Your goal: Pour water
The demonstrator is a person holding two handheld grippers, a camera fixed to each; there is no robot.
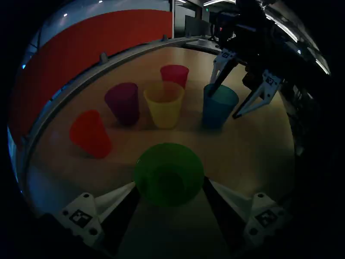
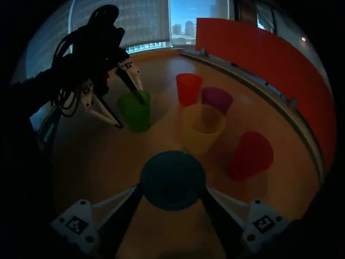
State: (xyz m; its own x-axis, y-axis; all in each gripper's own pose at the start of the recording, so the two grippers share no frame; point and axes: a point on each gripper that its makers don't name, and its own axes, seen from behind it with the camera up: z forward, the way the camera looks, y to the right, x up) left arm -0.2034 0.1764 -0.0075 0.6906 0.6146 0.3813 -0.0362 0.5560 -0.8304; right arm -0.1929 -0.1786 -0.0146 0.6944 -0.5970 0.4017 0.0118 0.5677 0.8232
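Note:
A green cup [image 1: 168,172] stands upright on the wooden table [image 1: 250,146], and my left gripper [image 1: 170,186] is shut on it, one finger on each side. A teal cup [image 2: 172,179] sits between the fingers of my right gripper [image 2: 172,189], which is shut on it. In the left gripper view the right gripper [image 1: 223,100] straddles the teal cup [image 1: 220,105] at the right. In the right gripper view the left gripper [image 2: 131,114] holds the green cup [image 2: 135,110] at the left. Water level is too dark to tell.
Between the two held cups stand a yellow cup [image 1: 164,105], a purple cup [image 1: 123,102], a pink-red cup [image 1: 174,75] and an orange-red cup [image 1: 90,134]. A metal rail [image 1: 86,75] and a red panel [image 1: 86,47] border the table's far side.

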